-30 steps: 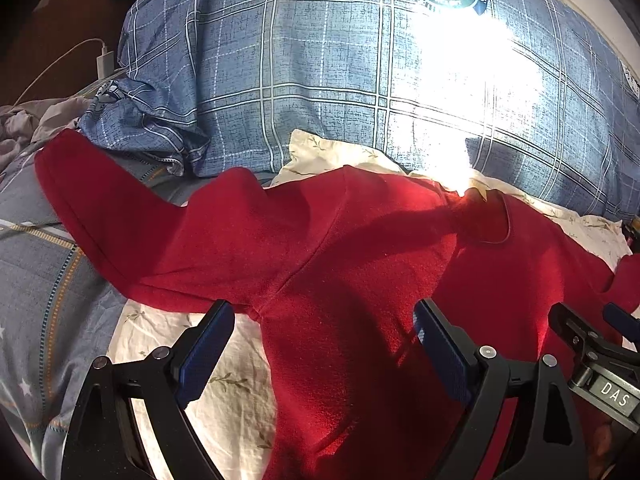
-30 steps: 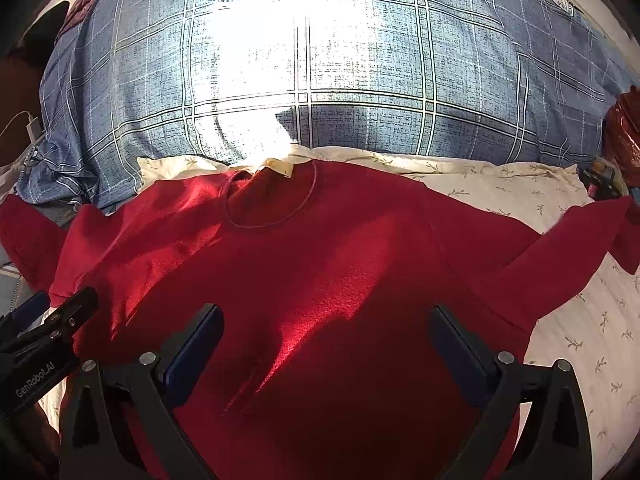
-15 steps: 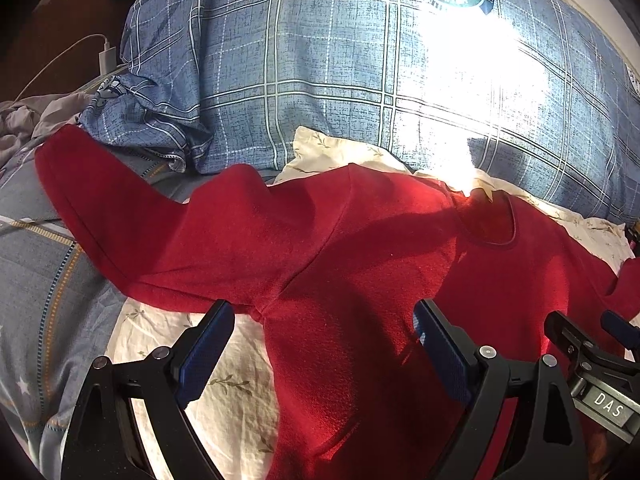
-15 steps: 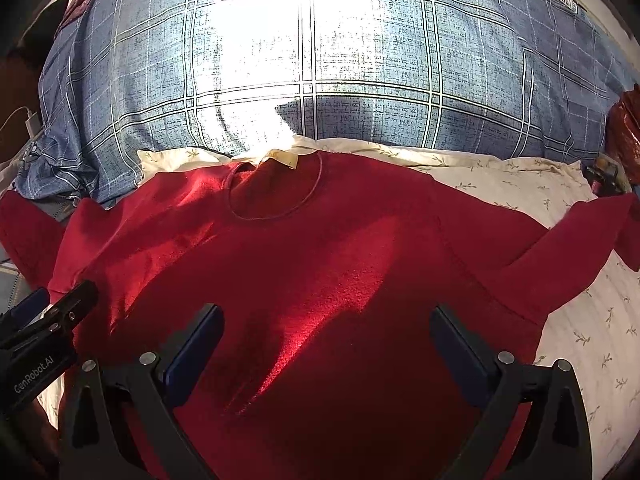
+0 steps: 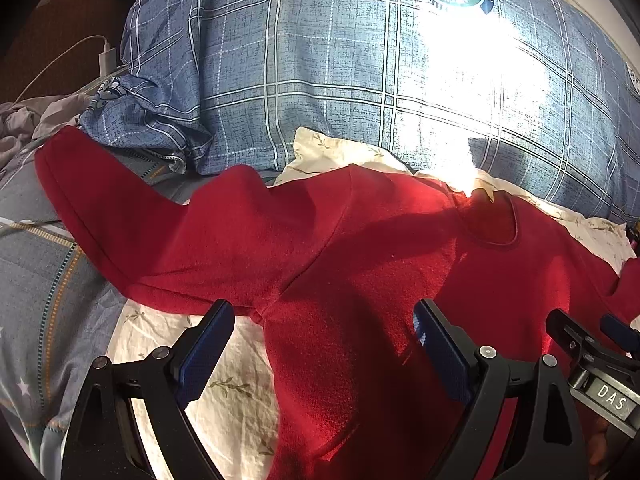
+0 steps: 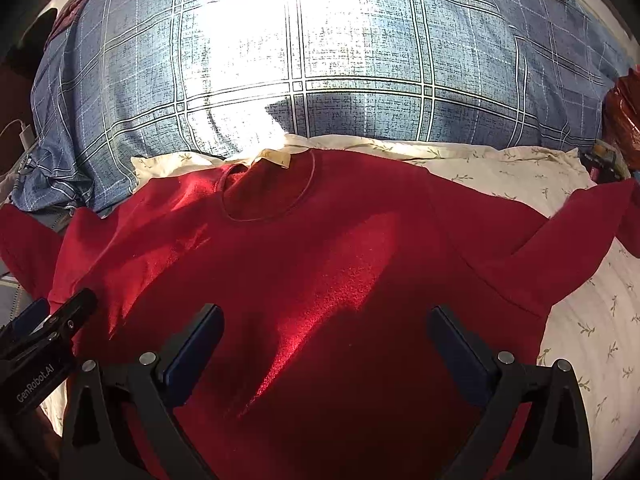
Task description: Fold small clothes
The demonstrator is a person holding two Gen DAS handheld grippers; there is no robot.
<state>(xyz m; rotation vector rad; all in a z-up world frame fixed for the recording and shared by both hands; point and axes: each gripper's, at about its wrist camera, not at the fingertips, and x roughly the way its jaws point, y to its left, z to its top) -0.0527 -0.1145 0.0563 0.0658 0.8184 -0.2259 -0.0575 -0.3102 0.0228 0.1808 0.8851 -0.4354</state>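
Observation:
A red long-sleeved top lies spread flat, front up, on a cream floral sheet, collar toward the pillow. It also fills the right wrist view. Its left sleeve stretches out over grey bedding; its right sleeve points right. My left gripper is open and empty above the left side of the body near the armpit. My right gripper is open and empty above the lower middle of the body. Each gripper shows at the edge of the other's view.
A big blue plaid pillow lies right behind the collar. Grey patterned bedding is at the left, with a white charger and cable beyond. Small dark red items sit at the far right.
Both views have slid slightly back and down over the top; the collar sits a little farther away. Both grippers stay open.

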